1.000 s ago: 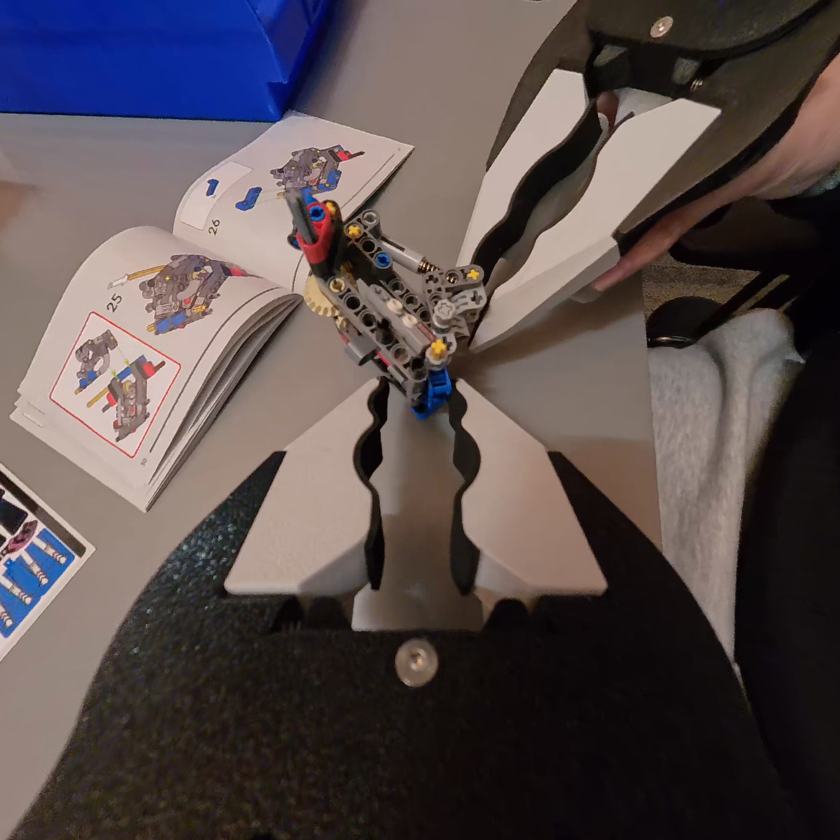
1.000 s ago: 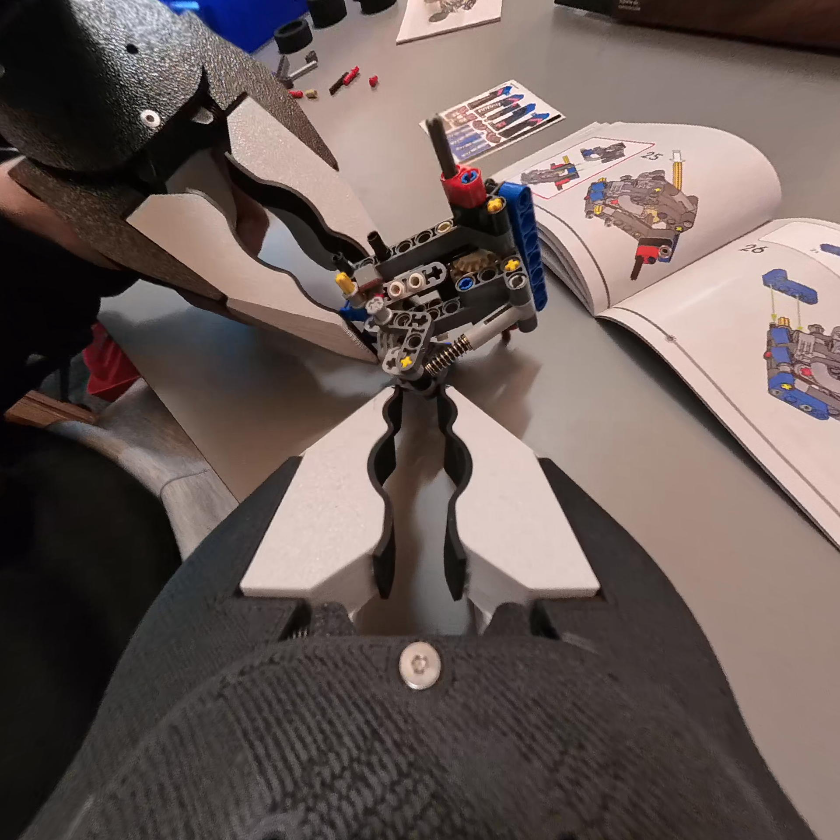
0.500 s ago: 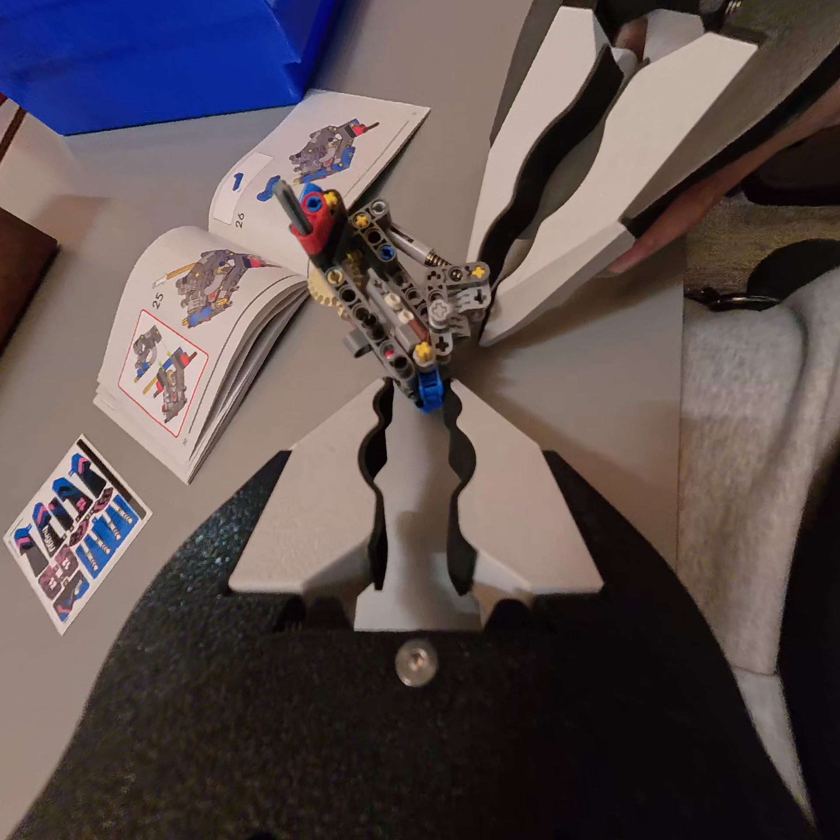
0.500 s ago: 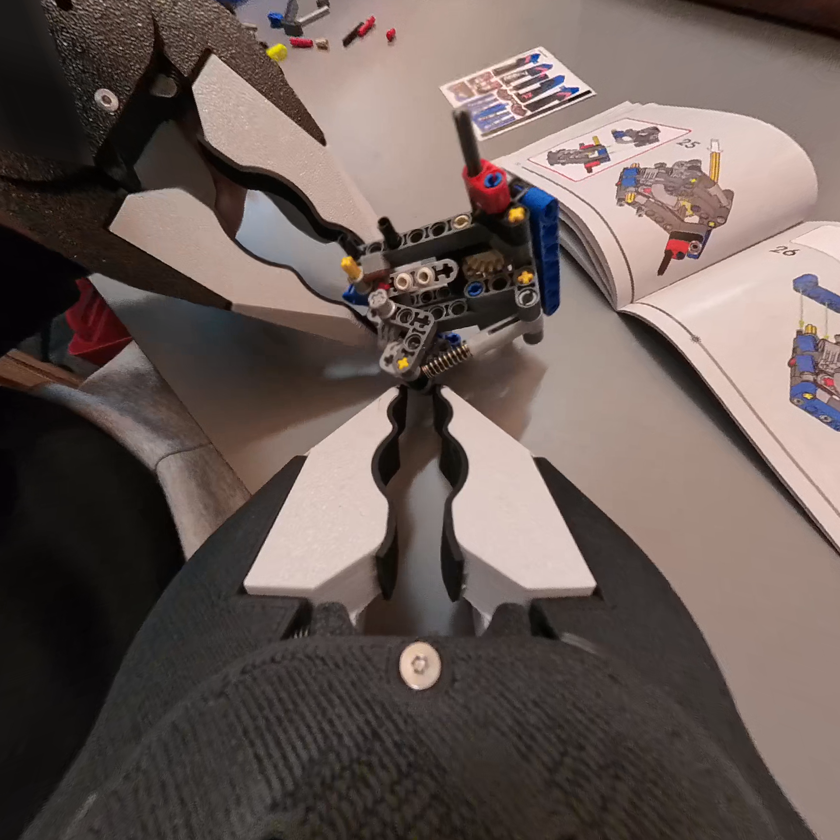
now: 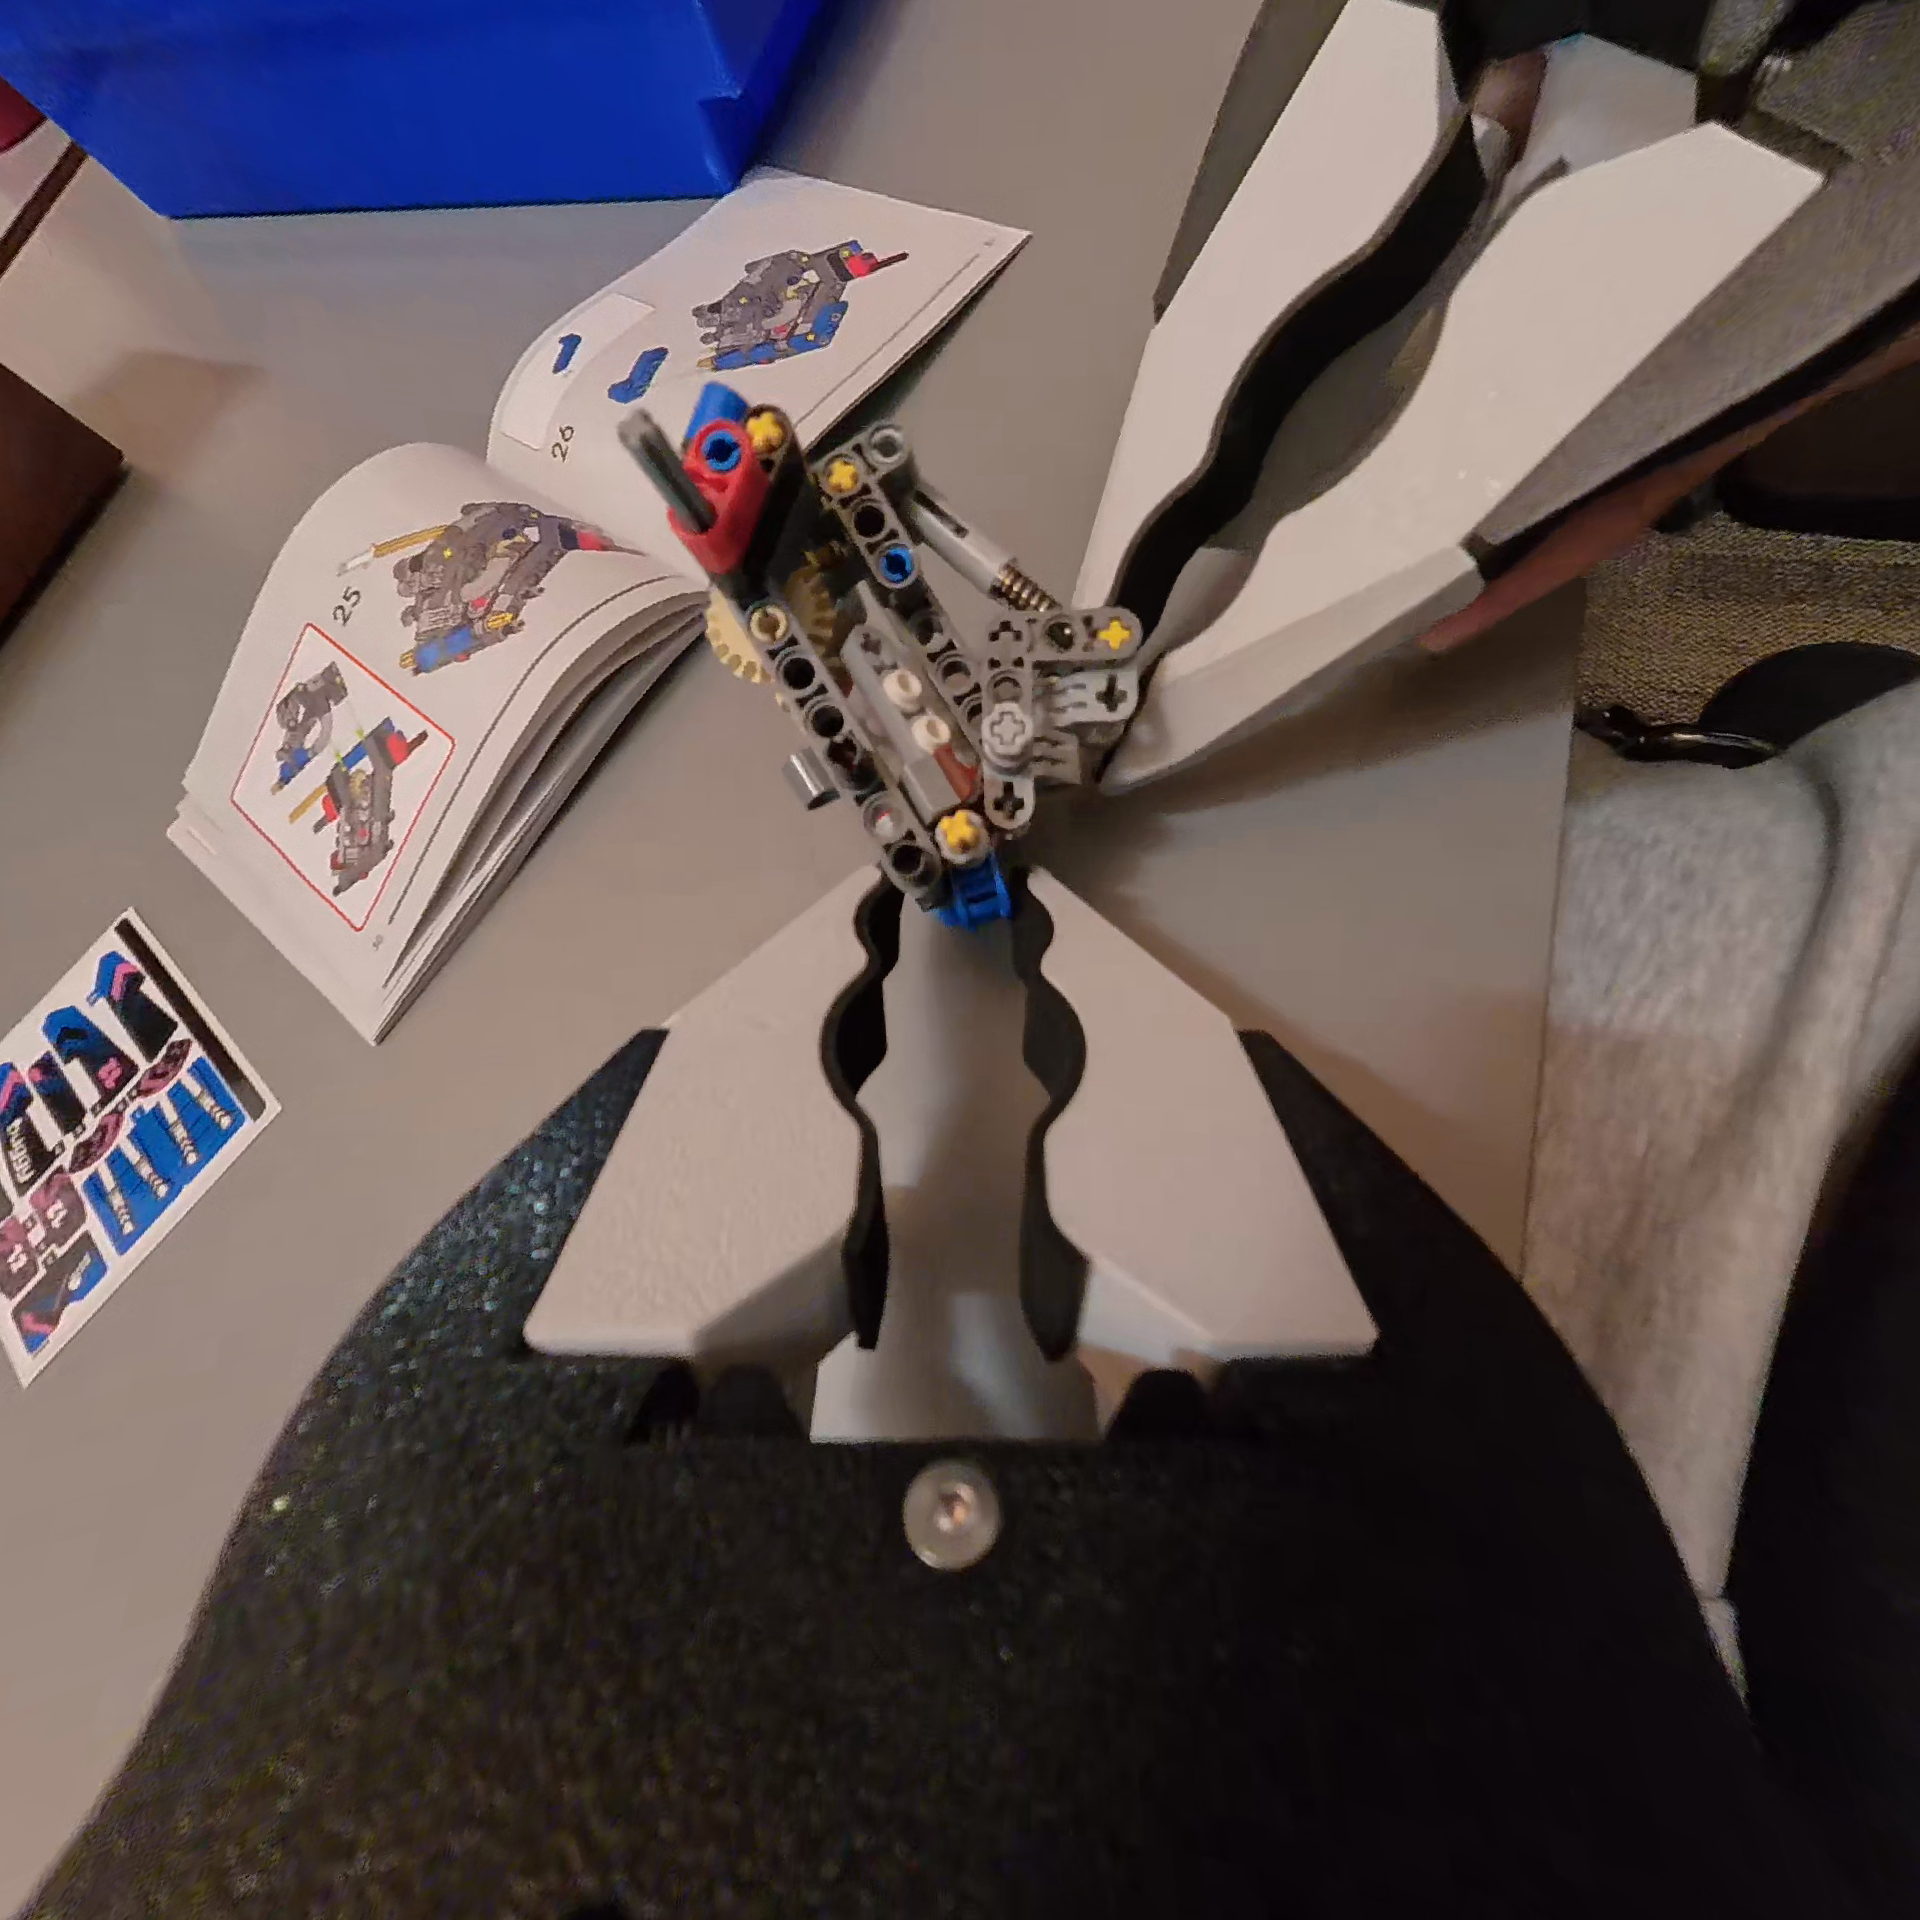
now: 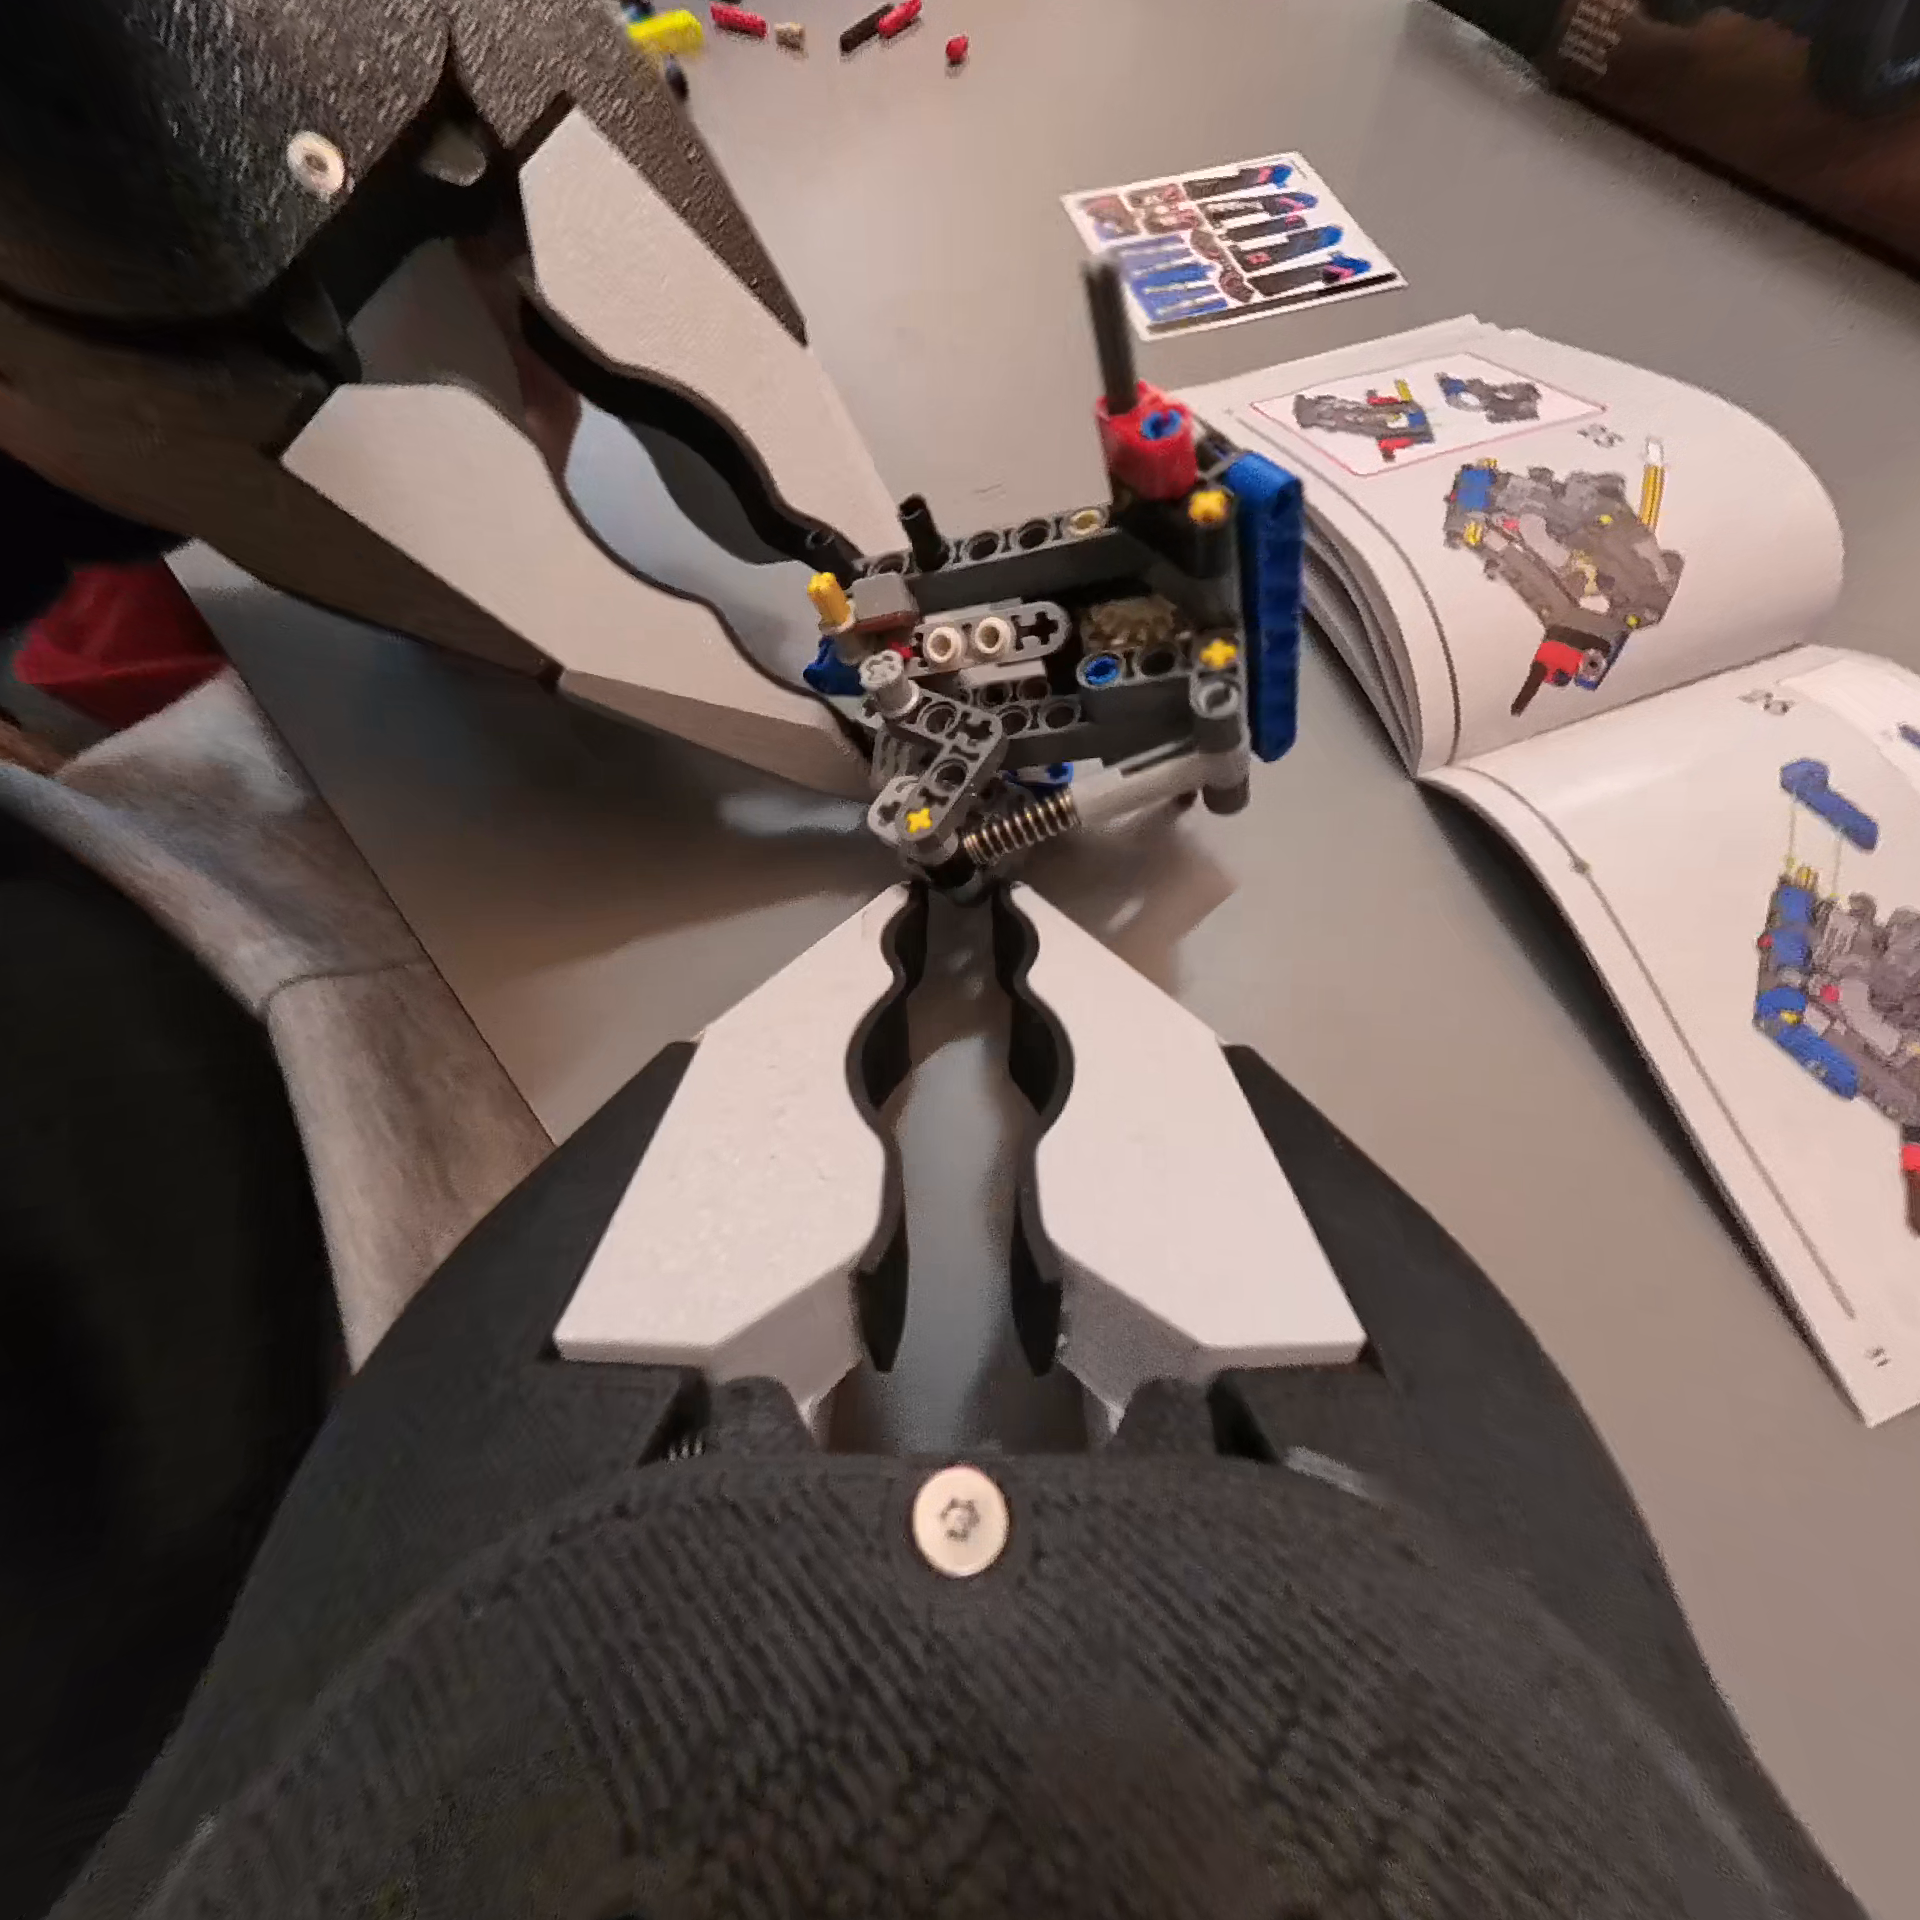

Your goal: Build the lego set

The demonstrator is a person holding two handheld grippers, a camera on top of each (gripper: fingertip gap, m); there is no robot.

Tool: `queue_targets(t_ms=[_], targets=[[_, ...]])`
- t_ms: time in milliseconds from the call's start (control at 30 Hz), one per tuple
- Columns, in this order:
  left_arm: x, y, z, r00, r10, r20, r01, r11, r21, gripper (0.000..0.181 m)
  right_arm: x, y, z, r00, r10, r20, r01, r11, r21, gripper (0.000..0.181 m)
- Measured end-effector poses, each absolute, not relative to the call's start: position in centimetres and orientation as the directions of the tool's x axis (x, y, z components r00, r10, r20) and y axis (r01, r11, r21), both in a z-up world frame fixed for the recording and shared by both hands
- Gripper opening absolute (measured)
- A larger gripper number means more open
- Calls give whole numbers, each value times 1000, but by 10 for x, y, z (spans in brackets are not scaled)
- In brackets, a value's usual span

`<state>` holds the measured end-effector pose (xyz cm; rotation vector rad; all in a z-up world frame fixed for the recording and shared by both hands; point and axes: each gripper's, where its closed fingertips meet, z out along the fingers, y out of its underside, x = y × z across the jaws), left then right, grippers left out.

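A half-built lego model (image 5: pixel 883 665) of grey and black beams, with a red connector, a black axle, a tan gear, a spring shock and a blue beam, is held in the air above the grey table (image 5: pixel 1299 935). My left gripper (image 5: pixel 961 899) is shut on its blue end piece. My right gripper (image 6: pixel 956 888) is shut on the grey link by the spring of the model (image 6: pixel 1049 665). Each gripper shows in the other's view, the right one (image 5: pixel 1127 707) at upper right, the left one (image 6: pixel 831 665) at upper left.
An open instruction booklet (image 5: pixel 499 623) lies on the table beyond the model, also in the right wrist view (image 6: pixel 1558 644). A sticker sheet (image 5: pixel 104 1122) lies left of it. A blue box (image 5: pixel 395 94) stands at the back. Loose small parts (image 6: pixel 790 26) lie far off. The table edge (image 5: pixel 1548 1039) runs to my right. Left and right tips are no more than a few centimetres apart.
Both grippers have carried the model together, tilting it more upright. The booklet and sticker sheet have shifted in view. Both grips are unchanged.
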<state>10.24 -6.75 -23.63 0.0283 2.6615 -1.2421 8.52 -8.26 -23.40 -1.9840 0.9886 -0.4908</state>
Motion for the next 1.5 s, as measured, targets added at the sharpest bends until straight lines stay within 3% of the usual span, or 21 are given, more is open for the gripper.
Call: queue_targets(t_ms=[33,300,633,900,967,1100,1200,1267,1367,1500], targets=[[103,-67,-237,-979,-77,-188,94,646,-757,17,86,-82,-235,618,-786,6,-445,-356,-822,11],[107,-62,-241,-990,-107,-94,4,639,-769,18,96,-79,-222,640,-746,184,-327,-481,-814,5],[118,-35,-247,-977,-162,141,-213,640,-738,28,125,-48,-204,725,-653,219,-215,-517,-829,0],[135,3,-249,-971,-227,75,-209,658,-723,40,133,-36,-213,795,-545,267,-135,-588,-798,9],[145,16,-247,-972,-223,-75,-105,694,-712,43,133,-46,-215,795,-494,353,-94,-674,-733,20],[145,4,-227,-869,0,-495,359,688,-631,49,136,-62,-218,804,-437,403,-65,-739,-670,26],[141,-17,-214,-700,117,-705,609,612,-504,56,137,-60,-221,820,-420,389,-54,-733,-678,27],[142,-25,-207,-516,180,-838,753,561,-343,60,135,-63,-228,821,-429,376,-81,-740,-667,27],[145,-31,-214,-294,290,-911,852,512,-112,75,122,-58,-235,845,-429,319,-99,-712,-695,31],[147,-41,-218,-180,331,-926,883,469,-4,64,114,-56,-240,851,-431,301,-95,-689,-719,35]])
